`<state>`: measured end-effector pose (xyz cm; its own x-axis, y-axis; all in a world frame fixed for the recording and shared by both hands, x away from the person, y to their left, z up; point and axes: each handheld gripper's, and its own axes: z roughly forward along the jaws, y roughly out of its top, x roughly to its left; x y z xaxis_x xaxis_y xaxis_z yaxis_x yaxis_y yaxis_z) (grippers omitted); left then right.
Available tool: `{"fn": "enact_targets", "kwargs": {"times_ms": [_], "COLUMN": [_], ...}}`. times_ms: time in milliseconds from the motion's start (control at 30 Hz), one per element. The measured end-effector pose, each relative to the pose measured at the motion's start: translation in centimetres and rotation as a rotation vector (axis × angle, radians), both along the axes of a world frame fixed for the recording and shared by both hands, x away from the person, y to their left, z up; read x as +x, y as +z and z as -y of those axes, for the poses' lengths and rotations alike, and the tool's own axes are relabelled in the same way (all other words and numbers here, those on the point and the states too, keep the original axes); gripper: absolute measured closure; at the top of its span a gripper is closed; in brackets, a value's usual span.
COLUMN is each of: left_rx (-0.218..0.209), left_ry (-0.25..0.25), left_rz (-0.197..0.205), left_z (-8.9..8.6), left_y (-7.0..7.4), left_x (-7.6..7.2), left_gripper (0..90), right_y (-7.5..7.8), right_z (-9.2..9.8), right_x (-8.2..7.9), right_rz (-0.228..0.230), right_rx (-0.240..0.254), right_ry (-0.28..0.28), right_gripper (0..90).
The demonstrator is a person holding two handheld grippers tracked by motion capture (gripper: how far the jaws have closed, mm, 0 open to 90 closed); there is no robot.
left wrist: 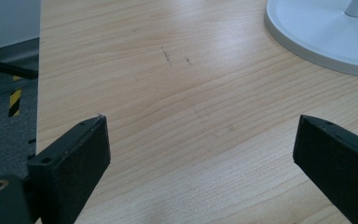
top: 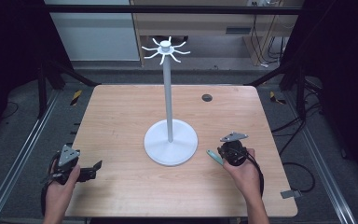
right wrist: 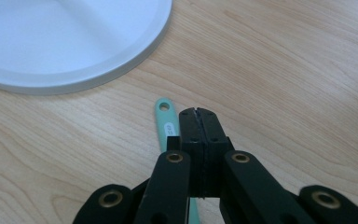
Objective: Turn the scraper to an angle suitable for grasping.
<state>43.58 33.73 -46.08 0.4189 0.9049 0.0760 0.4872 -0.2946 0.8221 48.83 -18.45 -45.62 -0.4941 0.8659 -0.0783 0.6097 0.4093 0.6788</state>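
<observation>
A white stand with a round base (top: pixel 170 142), a thin pole and a ring of hooks (top: pixel 166 49) on top rises from the table's middle. My right gripper (top: pixel 221 151) sits just right of the base, jaws shut together (right wrist: pixel 196 112). A teal handle with a hole at its end (right wrist: pixel 163 116) runs along the left of those jaws and under the linkage; nothing shows between the pads. That teal handle (top: pixel 213 156) pokes out toward the base. My left gripper (top: pixel 95 167) rests at the front left, wide open (left wrist: pixel 200 154) over bare wood, the base's rim (left wrist: pixel 321 37) ahead.
The wooden table (top: pixel 121 116) has a dark round hole (top: pixel 207 97) at the back right. Metal rails and cables lie on the floor at both sides. Its left edge (left wrist: pixel 38 93) is close to my left gripper.
</observation>
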Motion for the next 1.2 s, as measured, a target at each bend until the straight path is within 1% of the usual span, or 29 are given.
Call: {"fn": "enact_targets", "kwargs": {"times_ms": [33, 67, 100, 167, 233, 300, 333, 400, 533, 600, 633, 667, 733, 767, 867, 967, 1033, 1067, 1167, 1200], "left_rx": [-0.005, -0.005, -0.005, -0.009, -0.014, -0.021, -0.017, -0.024, -0.032, -0.04, -0.045, -0.051, -0.057, -0.059, -0.051, -0.037, -0.031, -0.025, -0.028, -0.027], "left_ry": [-0.007, -0.007, -0.012, -0.022, -0.026, -0.024, -0.025, -0.025, -0.026, -0.02, -0.014, -0.009, -0.004, -0.004, -0.003, -0.015, -0.021, -0.024, -0.024, -0.025], "left_rz": [0.003, 0.003, 0.004, 0.01, 0.013, 0.011, 0.009, 0.007, 0.004, 0.005, 0.006, 0.006, 0.0, -0.003, -0.001, -0.01, -0.007, -0.003, -0.002, -0.002], "left_z": [0.1, 0.1, 0.1, 0.2, 0.1, 0.0, -0.1, -0.2, -0.4, -0.6, -0.7, -0.8, -0.9, -0.9, -0.8, -0.6, -0.4, -0.3, -0.3, -0.3], "left_y": [0.1, 0.1, 0.2, 0.3, 0.4, 0.4, 0.4, 0.5, 0.5, 0.4, 0.4, 0.4, 0.3, 0.2, 0.2, 0.2, 0.2, 0.2, 0.3, 0.3], "left_x": [-0.1, -0.1, -0.1, -0.2, -0.2, -0.2, -0.2, -0.1, 0.0, 0.0, -0.1, -0.1, -0.1, -0.1, -0.1, -0.1, -0.1, -0.1, -0.1, -0.1], "left_gripper": [3.5, 3.5, 3.5, 3.5, 3.5, 3.6, 3.7, 3.7, 3.7, 3.7, 3.7, 3.7, 3.7, 3.7, 3.7, 3.7, 3.7, 3.7, 3.7, 3.7], "right_y": [0.2, 0.2, 0.4, 0.5, 0.8, 0.9, 1.0, 1.1, 1.3, 1.4, 1.4, 1.5, 1.6, 1.6, 1.7, 1.5, 1.5, 1.4, 1.4, 1.5], "right_z": [-0.3, -0.3, -0.5, -0.6, -0.7, -0.8, -0.8, -0.7, -0.5, -0.4, -0.4, -0.5, -0.7, -0.7, -0.9, -1.3, -1.3, -1.5, -1.6, -1.7], "right_x": [0.0, 0.0, 0.0, -0.1, 0.0, 0.1, 0.1, 0.2, 0.5, 0.5, 0.5, 0.5, 0.5, 0.5, 0.8, 1.3, 1.4, 1.6, 1.8, 1.9], "right_rz": [-0.013, -0.013, -0.028, -0.034, -0.041, -0.061, -0.075, -0.093, -0.114, -0.122, -0.131, -0.142, -0.154, -0.154, -0.172, -0.201, -0.207, -0.221, -0.227, -0.233], "right_rx": [-0.017, -0.017, -0.032, -0.039, -0.06, -0.081, -0.097, -0.105, -0.128, -0.124, -0.129, -0.148, -0.161, -0.161, -0.178, -0.212, -0.213, -0.209, -0.219, -0.215], "right_ry": [0.008, 0.008, 0.018, 0.021, 0.034, 0.04, 0.042, 0.049, 0.053, 0.055, 0.057, 0.071, 0.079, 0.079, 0.099, 0.123, 0.126, 0.134, 0.145, 0.144], "right_gripper": [90.0, 90.0, 90.0, 90.0, 90.0, 90.0, 90.0, 89.5, 88.0, 85.8, 84.6, 81.4, 77.6, 77.6, 73.7, 67.6, 67.0, 64.7, 62.6, 62.3]}}
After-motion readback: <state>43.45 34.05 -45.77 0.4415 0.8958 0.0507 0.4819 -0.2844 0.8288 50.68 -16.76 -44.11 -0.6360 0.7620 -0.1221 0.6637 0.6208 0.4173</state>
